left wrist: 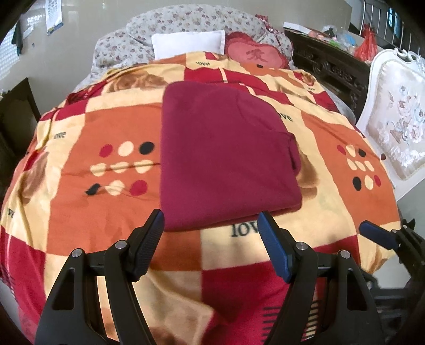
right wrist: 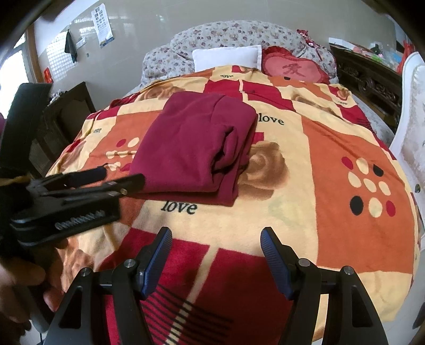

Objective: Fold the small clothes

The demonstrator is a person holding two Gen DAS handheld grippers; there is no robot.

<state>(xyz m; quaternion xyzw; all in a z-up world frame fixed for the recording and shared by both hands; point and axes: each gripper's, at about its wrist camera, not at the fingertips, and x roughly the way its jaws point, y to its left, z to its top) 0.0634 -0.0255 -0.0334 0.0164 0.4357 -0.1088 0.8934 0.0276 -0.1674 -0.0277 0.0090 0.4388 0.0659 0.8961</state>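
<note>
A maroon garment (left wrist: 223, 156) lies folded into a neat rectangle on the patterned blanket (left wrist: 106, 138); it also shows in the right wrist view (right wrist: 194, 151), with stacked layers at its right edge. My left gripper (left wrist: 209, 225) is open and empty, its fingertips just short of the garment's near edge. It also appears from the side at the left of the right wrist view (right wrist: 122, 177). My right gripper (right wrist: 216, 238) is open and empty, over the blanket nearer than the garment. One of its fingertips (left wrist: 372, 231) shows at the right of the left wrist view.
A white pillow (left wrist: 188, 42), a red heart cushion (left wrist: 252, 54) and a floral quilt (left wrist: 186, 21) lie at the bed's head. A white upholstered chair (left wrist: 393, 127) stands right of the bed, a dark carved cabinet (left wrist: 332, 66) behind it, dark furniture (right wrist: 63, 122) on the left.
</note>
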